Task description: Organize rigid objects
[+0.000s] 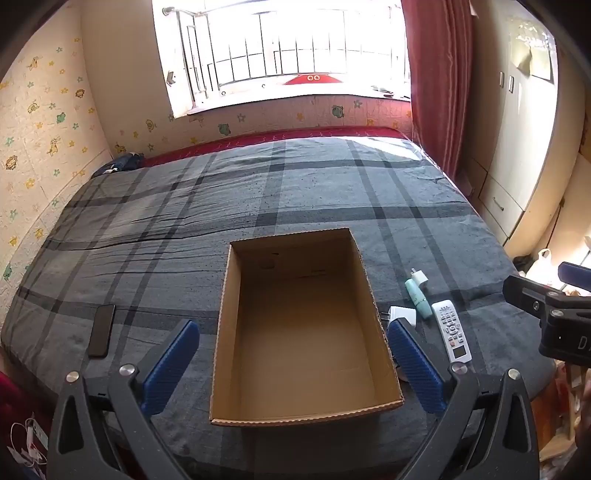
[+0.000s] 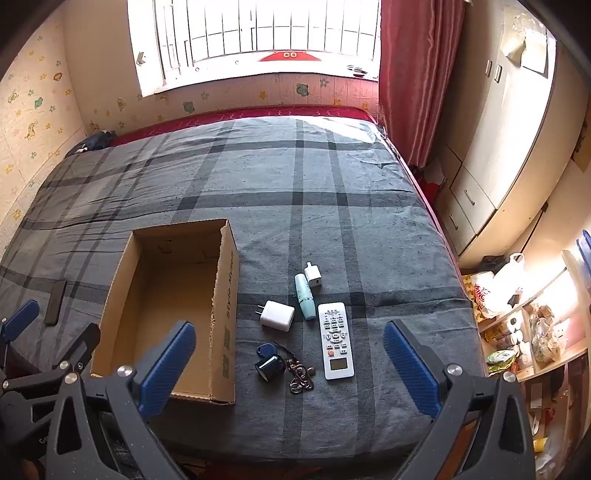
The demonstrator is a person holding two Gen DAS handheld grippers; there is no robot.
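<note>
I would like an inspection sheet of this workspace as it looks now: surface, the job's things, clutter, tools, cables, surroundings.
Surface: bed with a grey plaid cover, somewhat wrinkled.
Job's things: open cardboard box, nothing seen inside; to its right a white remote, a mint tube, a large white charger, a small white plug, a blue key fob with keys.
Clutter: dark phone lying left of the box.
Tools: left tool open, above the box; right tool open, above the small items; neither holds anything.
Cables: white cords beside the bed, at bottom left.
Surroundings: barred window, red curtain, wardrobe, crowded shelves.
</note>
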